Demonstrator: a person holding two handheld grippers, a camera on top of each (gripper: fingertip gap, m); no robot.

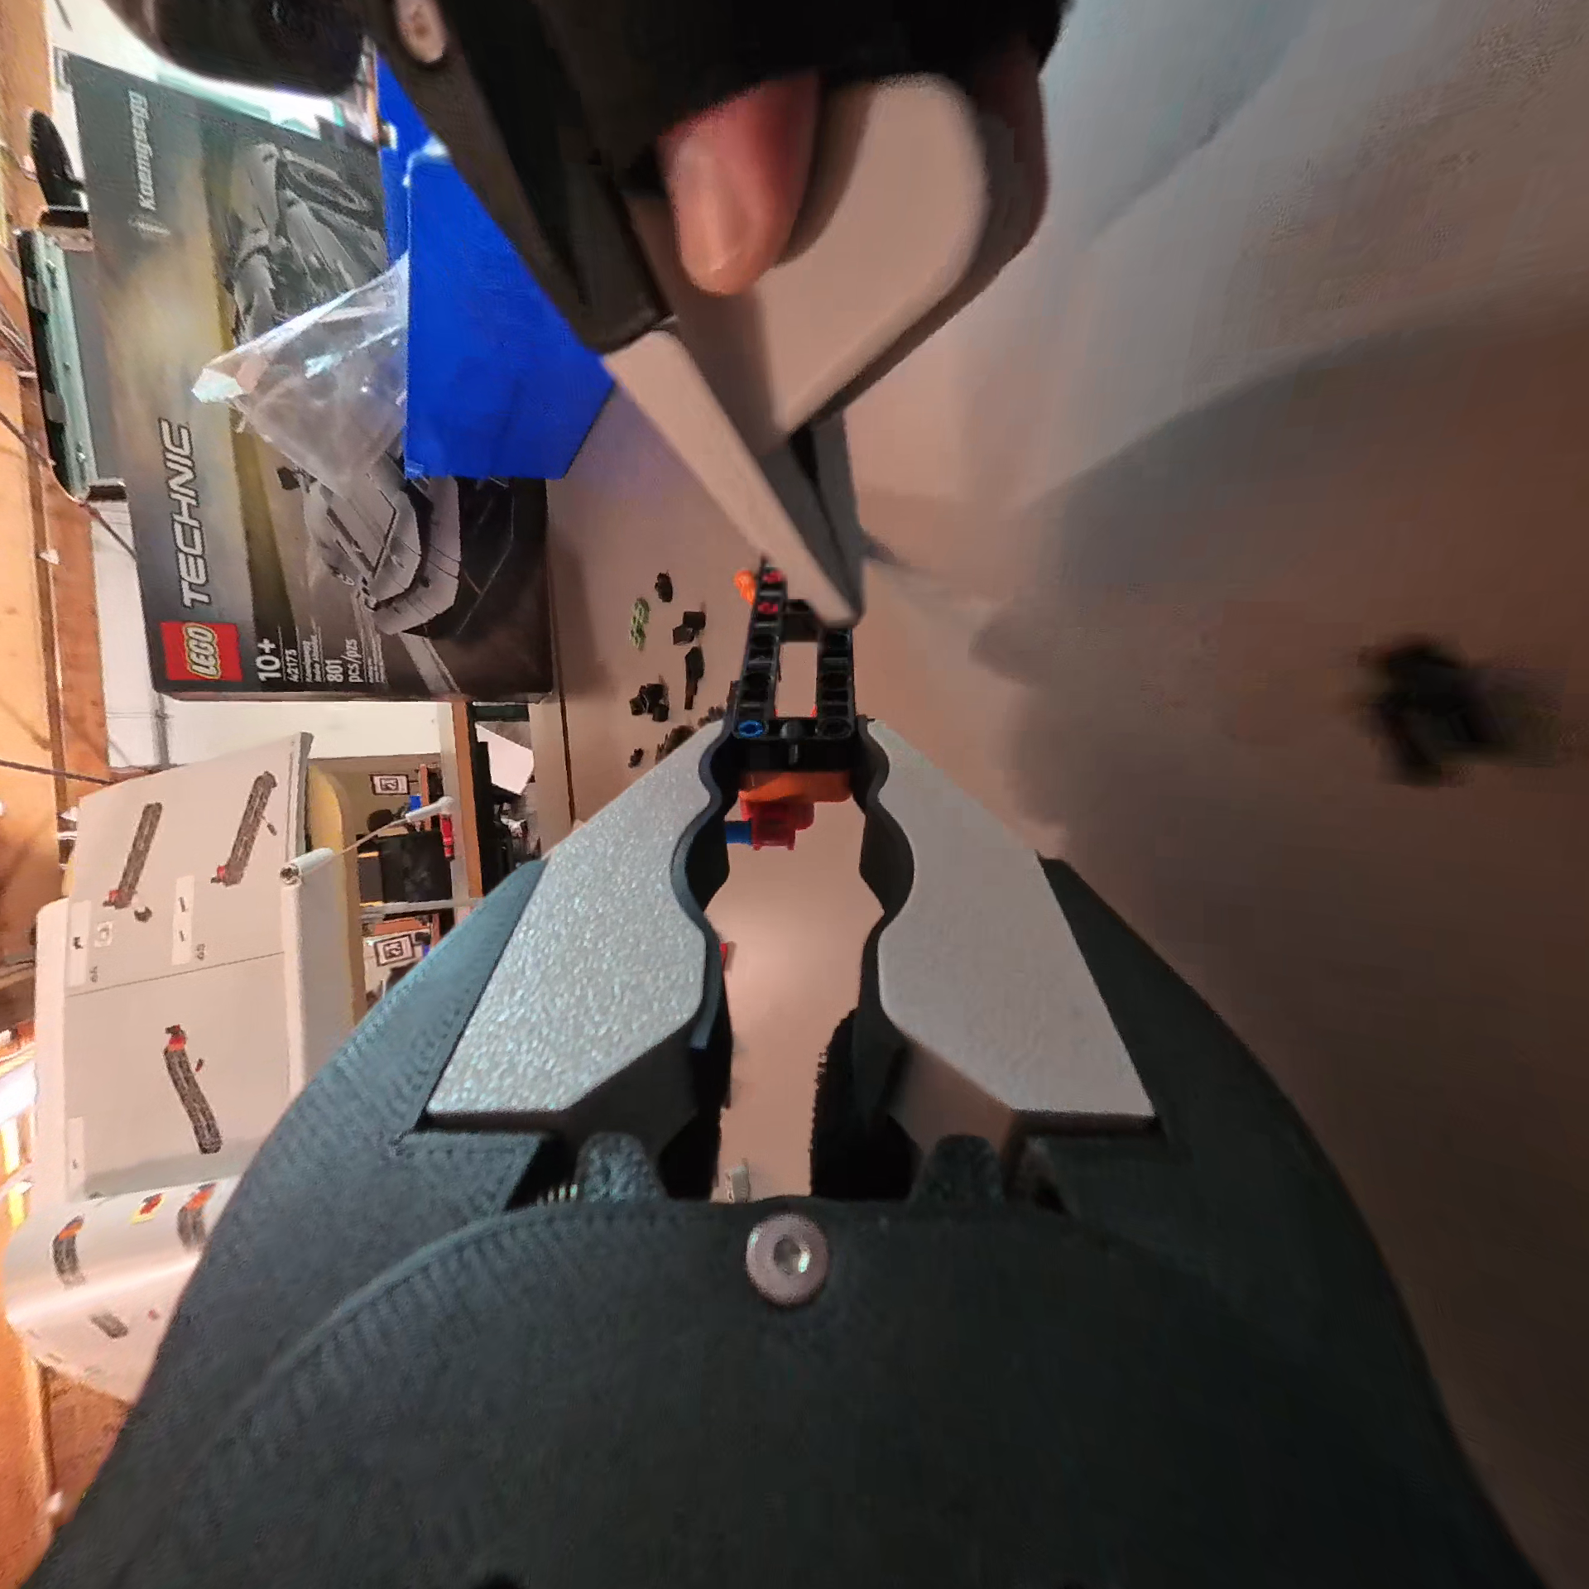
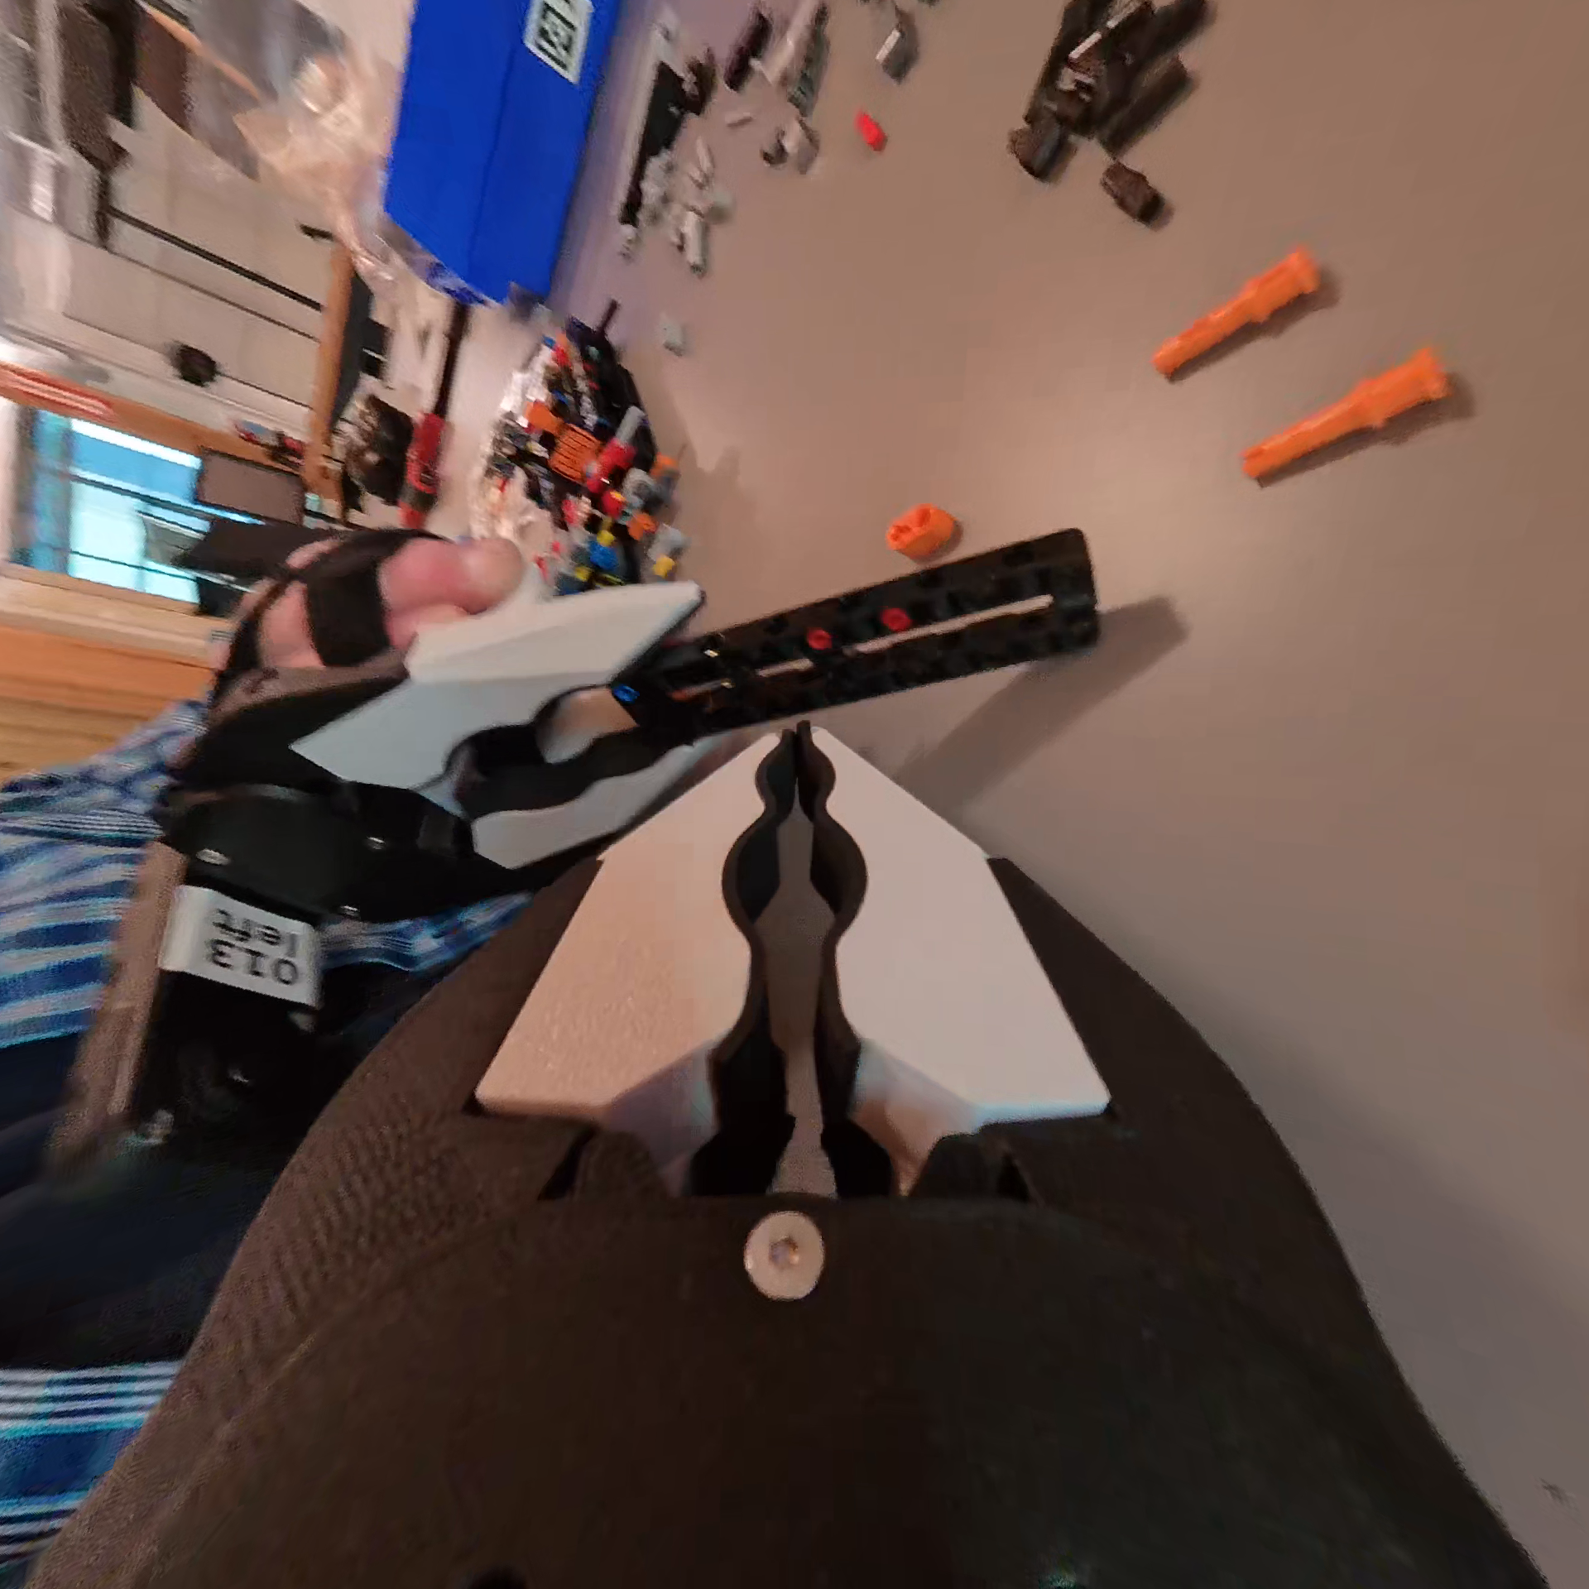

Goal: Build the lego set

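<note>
My left gripper [image 1: 791, 748] is shut on one end of a long black beam frame [image 1: 761, 679] with red and blue pins. An orange and red part [image 1: 778, 804] sits at the held end, between the fingers. My right gripper [image 1: 838, 612] comes in from above, shut, with its tips touching the frame's far part. In the right wrist view, my right gripper [image 2: 801, 731] is shut with nothing showing between its pads, just below the frame [image 2: 989, 645]. The left gripper [image 2: 636, 688] holds the frame level above the table [image 2: 1204, 860].
Two long orange pins [image 2: 1238, 314] [image 2: 1346, 413] and a small orange connector [image 2: 922, 529] lie on the table. A pile of mixed pieces [image 2: 585, 464], a black sub-assembly [image 2: 1101, 86], a blue box [image 2: 490, 146], the set's box [image 1: 284, 430], a plastic bag [image 1: 318, 370] and an open instruction booklet [image 1: 180, 946] stand around. My two grippers' fingertips are within a few centimetres of each other. From the left gripper's tips to the small orange connector [image 2: 922, 529] is close to 5 centimeters.
</note>
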